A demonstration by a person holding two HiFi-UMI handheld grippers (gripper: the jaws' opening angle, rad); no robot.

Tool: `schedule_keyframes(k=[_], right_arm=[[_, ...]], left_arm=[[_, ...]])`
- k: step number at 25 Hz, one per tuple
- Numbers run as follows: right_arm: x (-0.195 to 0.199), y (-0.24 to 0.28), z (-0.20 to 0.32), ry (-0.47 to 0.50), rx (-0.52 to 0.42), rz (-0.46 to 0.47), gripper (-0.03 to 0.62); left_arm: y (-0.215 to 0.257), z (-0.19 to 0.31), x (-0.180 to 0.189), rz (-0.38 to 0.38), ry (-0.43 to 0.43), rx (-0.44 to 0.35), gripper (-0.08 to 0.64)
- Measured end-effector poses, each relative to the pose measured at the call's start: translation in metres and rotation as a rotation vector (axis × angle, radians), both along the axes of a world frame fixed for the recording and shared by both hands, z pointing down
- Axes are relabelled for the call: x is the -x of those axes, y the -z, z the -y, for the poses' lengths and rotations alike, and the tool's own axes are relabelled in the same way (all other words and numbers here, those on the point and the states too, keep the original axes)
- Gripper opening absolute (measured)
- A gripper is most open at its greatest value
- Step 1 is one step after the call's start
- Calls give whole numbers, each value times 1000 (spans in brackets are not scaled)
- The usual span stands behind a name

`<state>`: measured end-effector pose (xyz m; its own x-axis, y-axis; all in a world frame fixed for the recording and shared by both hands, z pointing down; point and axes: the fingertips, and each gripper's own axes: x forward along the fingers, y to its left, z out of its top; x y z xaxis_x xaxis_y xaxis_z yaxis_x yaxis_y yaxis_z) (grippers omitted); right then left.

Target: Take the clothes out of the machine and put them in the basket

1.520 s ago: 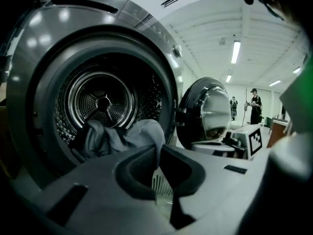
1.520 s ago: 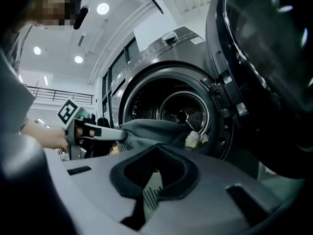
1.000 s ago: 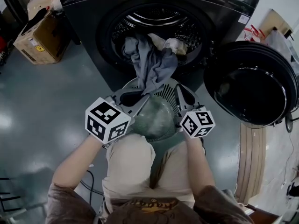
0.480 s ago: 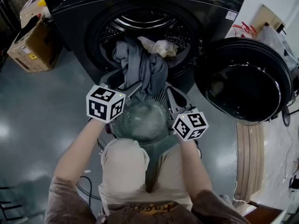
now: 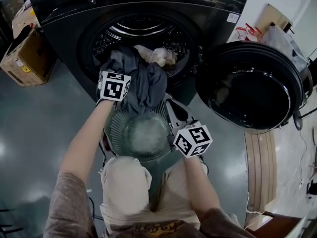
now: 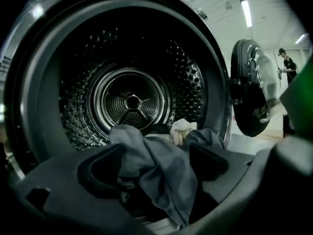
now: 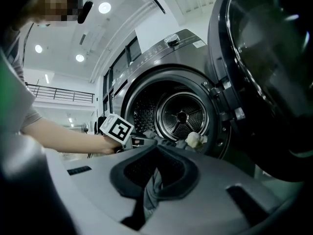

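- Left gripper: jaws wide apart, having just been opening; the grey garment lies loose between them, unpressed, at the mouth of the drum.
- Right gripper: jaws drawn together on a fold of the same garment, at the basket.
- Grey garment: draped from the drum over the lip of the machine into the basket; 1 pale cloth sits behind it.
- Door: swung open, right of the drum.
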<state>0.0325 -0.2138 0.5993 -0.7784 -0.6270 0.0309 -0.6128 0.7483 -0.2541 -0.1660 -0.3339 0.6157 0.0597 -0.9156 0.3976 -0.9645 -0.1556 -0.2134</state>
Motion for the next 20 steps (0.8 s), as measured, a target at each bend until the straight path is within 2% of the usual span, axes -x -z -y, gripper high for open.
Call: schedule_keyframes(k=[3,9,15,18,20], right_arm=[[2,-1,0,2,-3,-10,-3],[-3,0,0,-11,2,-9,-3],[-4,-1,0,-13,-1,-15,-3],[-6,-4,3,-20,5,-21,-3],[-9,-6,4,-27,10,-19,-3]], left_arm=[[-12,21,5,37,30,32,439],[-41,39,7,119,77,165,433],[-44,36,9,103,89,175,209],[-41,30,8,24,96,146,112],[-37,22,7,-32,88,126,87]])
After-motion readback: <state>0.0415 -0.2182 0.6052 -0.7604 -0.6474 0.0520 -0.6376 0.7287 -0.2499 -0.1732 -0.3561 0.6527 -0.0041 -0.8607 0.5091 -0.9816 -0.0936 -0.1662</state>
